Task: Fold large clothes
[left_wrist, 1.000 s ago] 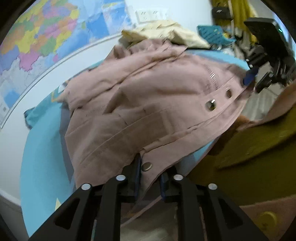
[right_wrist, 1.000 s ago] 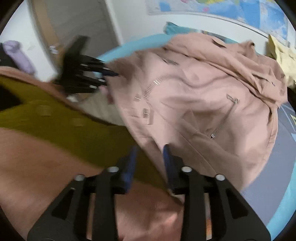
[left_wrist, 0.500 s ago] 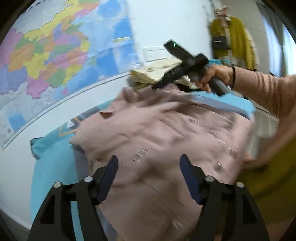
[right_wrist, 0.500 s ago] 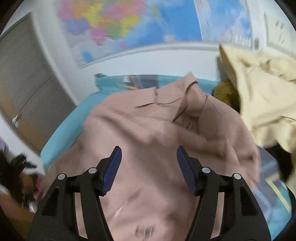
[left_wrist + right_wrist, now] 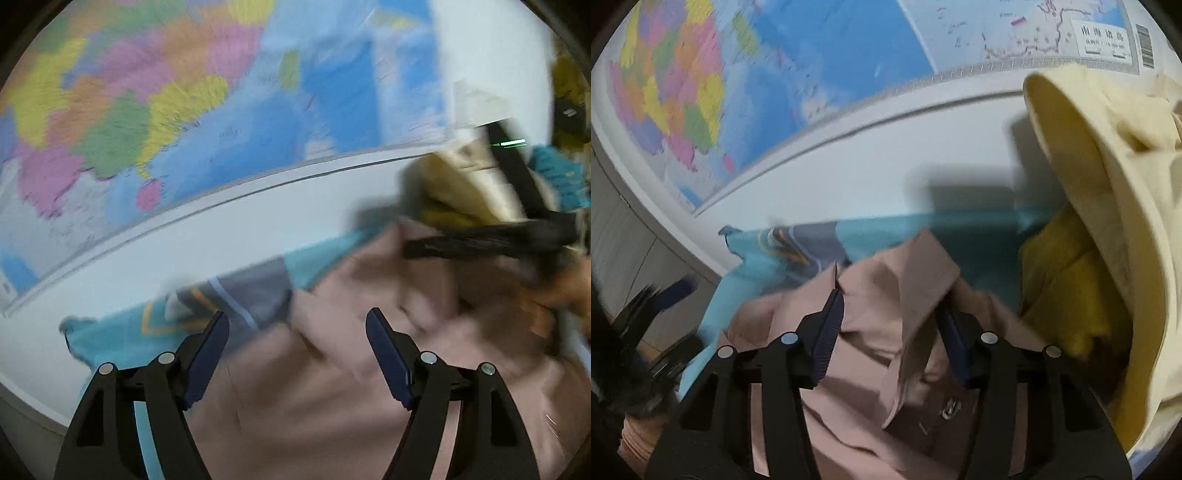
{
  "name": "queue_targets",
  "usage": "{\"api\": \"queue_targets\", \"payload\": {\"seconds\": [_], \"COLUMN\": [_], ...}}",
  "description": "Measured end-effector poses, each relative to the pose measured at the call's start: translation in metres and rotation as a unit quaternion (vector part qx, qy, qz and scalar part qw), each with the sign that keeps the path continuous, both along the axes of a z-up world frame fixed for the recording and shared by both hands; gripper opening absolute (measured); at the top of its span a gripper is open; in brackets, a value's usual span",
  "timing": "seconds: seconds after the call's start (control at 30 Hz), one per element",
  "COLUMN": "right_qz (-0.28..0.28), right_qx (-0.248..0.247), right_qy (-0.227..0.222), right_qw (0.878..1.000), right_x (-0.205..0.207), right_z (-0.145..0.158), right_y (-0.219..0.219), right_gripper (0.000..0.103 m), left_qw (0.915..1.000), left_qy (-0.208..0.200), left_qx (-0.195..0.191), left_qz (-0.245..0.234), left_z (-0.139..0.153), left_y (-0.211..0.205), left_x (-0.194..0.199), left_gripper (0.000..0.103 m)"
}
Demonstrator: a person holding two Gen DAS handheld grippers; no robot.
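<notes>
A dusty pink jacket (image 5: 369,387) lies spread on a turquoise sheet (image 5: 110,347). My left gripper (image 5: 297,328) is open and empty, hovering over the jacket's far left edge. My right gripper (image 5: 892,310) is open, its jaws standing on either side of the jacket's raised collar (image 5: 923,273) near the far edge, not closed on it. The right gripper also shows in the left wrist view (image 5: 480,243), blurred, over the jacket's far right. The left gripper (image 5: 639,306) appears blurred at the left of the right wrist view.
A wall with a colourful map (image 5: 166,110) stands just behind the sheet. A cream garment (image 5: 1108,184) over a yellow one (image 5: 1067,280) is piled at the far right, close to the right gripper. A grey patterned patch (image 5: 251,291) marks the sheet.
Both grippers let go of the jacket's front hem, opened wide, and swung forward toward the wall end. The right one has come down around the collar.
</notes>
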State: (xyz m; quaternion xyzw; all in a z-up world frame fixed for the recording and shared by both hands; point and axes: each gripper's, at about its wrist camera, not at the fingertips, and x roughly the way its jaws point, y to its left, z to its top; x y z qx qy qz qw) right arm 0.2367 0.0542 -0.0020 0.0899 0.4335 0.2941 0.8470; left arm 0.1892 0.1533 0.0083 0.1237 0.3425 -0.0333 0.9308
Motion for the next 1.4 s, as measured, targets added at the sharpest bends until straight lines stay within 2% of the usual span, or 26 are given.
{"api": "queue_targets", "payload": {"seconds": [0.03, 0.1, 0.17, 0.2, 0.27, 0.3, 0.37, 0.43, 0.47, 0.5, 0.57, 0.63, 0.67, 0.7, 0.77, 0.83, 0.87, 0.9, 0.93, 1.0, 1.1, 1.17, 1.23, 1.3, 1.33, 1.4], "right_qz": [0.000, -0.003, 0.005, 0.017, 0.026, 0.027, 0.013, -0.010, -0.023, -0.027, -0.035, -0.037, -0.036, -0.032, -0.029, -0.022, -0.021, -0.017, -0.018, -0.040, -0.035, 0.006, 0.071, 0.127, 0.152, 0.181], "right_qx": [-0.004, -0.021, -0.028, -0.023, -0.002, 0.013, 0.043, 0.083, 0.088, 0.090, 0.105, 0.074, 0.051, 0.020, -0.033, -0.066, -0.083, -0.093, -0.100, -0.120, -0.111, -0.112, -0.141, -0.190, -0.206, -0.228], "right_qy": [0.002, 0.010, 0.019, 0.026, 0.018, 0.005, -0.010, -0.031, -0.040, -0.041, -0.040, -0.038, -0.029, -0.018, -0.038, -0.047, -0.051, -0.061, -0.072, -0.108, -0.145, -0.155, -0.155, -0.145, -0.133, -0.112], "right_qw": [1.000, 1.000, 0.999, 0.999, 0.999, 1.000, 0.999, 0.996, 0.995, 0.995, 0.993, 0.996, 0.998, 0.999, 0.998, 0.996, 0.995, 0.994, 0.992, 0.986, 0.982, 0.982, 0.975, 0.963, 0.957, 0.950], "right_x": [0.004, 0.013, 0.019, 0.021, 0.018, 0.016, 0.014, 0.015, 0.019, 0.022, 0.028, 0.032, 0.034, 0.034, 0.024, 0.017, 0.012, 0.006, 0.000, -0.012, -0.033, -0.045, -0.054, -0.057, -0.054, -0.044], "right_z": [0.001, -0.002, -0.005, -0.007, 0.000, 0.006, 0.018, 0.031, 0.033, 0.032, 0.028, 0.016, 0.009, 0.000, -0.002, 0.001, 0.005, 0.010, 0.016, 0.028, 0.042, 0.042, 0.032, 0.013, 0.001, -0.019], "right_y": [0.000, 0.000, 0.001, -0.001, -0.007, -0.012, -0.030, -0.053, -0.060, -0.062, -0.063, -0.055, -0.050, -0.043, -0.037, -0.032, -0.030, -0.027, -0.025, -0.027, -0.028, -0.019, 0.002, 0.027, 0.039, 0.056], "right_gripper": [0.051, 0.047, 0.025, 0.002, 0.002, 0.002, 0.002, 0.002, 0.002, 0.002, 0.002, 0.002, 0.002, 0.001, 0.000, 0.005, 0.006, 0.011, 0.027, 0.055, 0.055, 0.055, 0.053, 0.051, 0.047, 0.046], "left_qw": [0.9997, 0.9972, 0.9905, 0.9872, 0.9810, 0.9794, 0.9836, 0.9890, 0.9916, 0.9927, 0.9920, 0.9909, 0.9928, 0.9950, 0.9959, 0.9967, 0.9969, 0.9965, 0.9957, 0.9949, 0.9953, 0.9956, 0.9955, 0.9962, 0.9965, 0.9973], "left_qy": [0.019, 0.072, 0.134, 0.157, 0.193, 0.198, 0.165, 0.112, 0.068, 0.030, -0.010, -0.035, -0.030, -0.011, 0.037, 0.047, 0.055, 0.058, 0.059, 0.057, 0.048, 0.048, 0.046, 0.037, 0.034, 0.030], "left_qx": [0.003, -0.004, -0.002, 0.001, -0.015, -0.037, -0.073, -0.094, -0.105, -0.113, -0.123, -0.125, -0.108, -0.089, -0.068, -0.046, -0.038, -0.042, -0.047, -0.048, -0.026, -0.013, -0.012, -0.011, -0.014, -0.019], "left_qz": [0.017, 0.021, 0.029, 0.029, 0.009, -0.002, -0.012, -0.025, -0.031, -0.032, -0.027, -0.036, -0.042, -0.043, -0.046, -0.048, -0.042, -0.044, -0.053, -0.068, -0.079, -0.079, -0.082, -0.078, -0.076, -0.064], "left_z": [-0.008, -0.026, -0.053, -0.065, -0.081, -0.081, -0.065, -0.039, -0.018, -0.001, 0.020, 0.024, 0.016, 0.004, -0.021, -0.035, -0.041, -0.042, -0.040, -0.037, -0.035, -0.036, -0.035, -0.032, -0.030, -0.028], "left_y": [0.001, 0.004, 0.005, 0.005, 0.005, 0.006, 0.012, 0.017, 0.021, 0.024, 0.027, 0.027, 0.022, 0.019, 0.018, 0.020, 0.024, 0.026, 0.028, 0.029, 0.023, 0.020, 0.017, 0.012, 0.013, 0.017], "left_x": [0.025, 0.062, 0.095, 0.104, 0.111, 0.109, 0.096, 0.079, 0.068, 0.061, 0.056, 0.052, 0.052, 0.055, 0.059, 0.055, 0.051, 0.049, 0.045, 0.040, 0.035, 0.033, 0.031, 0.019, 0.016, 0.013], "left_gripper": [0.074, 0.075, 0.075, 0.073, 0.041, 0.018, 0.013, 0.010, 0.009, 0.005, 0.001, 0.001, 0.001, 0.002, 0.002, 0.005, 0.011, 0.024, 0.035, 0.046, 0.049, 0.050, 0.053, 0.057, 0.058, 0.059]}}
